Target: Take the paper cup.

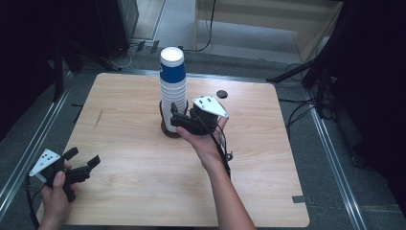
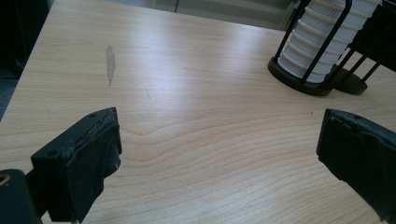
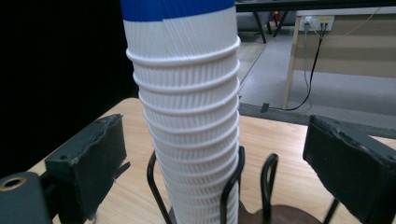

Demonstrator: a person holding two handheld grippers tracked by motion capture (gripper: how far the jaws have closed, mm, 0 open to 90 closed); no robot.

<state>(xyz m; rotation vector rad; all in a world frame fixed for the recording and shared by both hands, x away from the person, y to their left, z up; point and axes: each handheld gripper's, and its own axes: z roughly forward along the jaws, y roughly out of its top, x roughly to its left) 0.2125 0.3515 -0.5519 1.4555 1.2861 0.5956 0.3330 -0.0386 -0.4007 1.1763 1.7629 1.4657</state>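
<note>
The right tool (image 1: pixel 178 116) is held spread around the ribbed white-and-blue paper cup stack (image 1: pixel 173 88) at centre frame; the left tool (image 1: pixel 84 159), spread apart, is held at the light wooden surface (image 1: pixel 268 158)'s lower-left edge.

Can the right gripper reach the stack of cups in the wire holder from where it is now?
Probably yes. The right gripper is open, right beside the stack of cups, which stands between its jaws. Only the wire holder at the base might obstruct a low grasp.

My high view looks down over the whole table (image 1: pixel 143 191). My left gripper view sits low near the table's left edge; my right gripper view is close on the cup stack (image 3: pixel 187 130), shared by all three.
</note>
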